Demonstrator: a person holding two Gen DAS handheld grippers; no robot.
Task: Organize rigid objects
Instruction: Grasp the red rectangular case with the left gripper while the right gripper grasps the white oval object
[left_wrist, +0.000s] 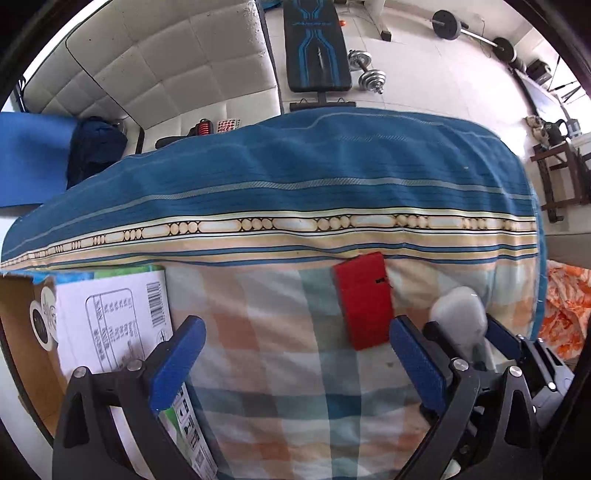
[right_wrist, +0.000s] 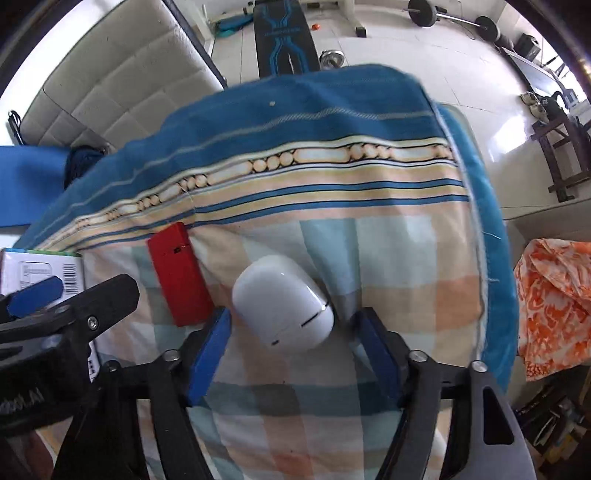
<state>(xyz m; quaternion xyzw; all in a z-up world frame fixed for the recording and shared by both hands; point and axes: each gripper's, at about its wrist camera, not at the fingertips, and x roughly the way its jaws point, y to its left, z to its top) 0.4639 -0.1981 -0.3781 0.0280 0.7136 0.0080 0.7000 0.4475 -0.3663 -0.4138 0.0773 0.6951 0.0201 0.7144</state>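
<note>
A red rectangular box (left_wrist: 364, 300) lies on the checked cloth, just beyond my left gripper's right fingertip; it also shows in the right wrist view (right_wrist: 179, 275). A white rounded earbud case (right_wrist: 283, 308) lies to its right, between the tips of my right gripper (right_wrist: 295, 328), whose jaws are open around it without closing. In the left wrist view the case (left_wrist: 460, 312) sits behind the right gripper's fingers. My left gripper (left_wrist: 295, 338) is open and empty over the cloth.
A white cardboard box with a barcode (left_wrist: 110, 325) stands at the left, its flap open. The cloth-covered surface (right_wrist: 332, 166) drops off at the far and right edges. An orange patterned cloth (right_wrist: 554, 302) lies at the right. Gym gear stands on the floor beyond.
</note>
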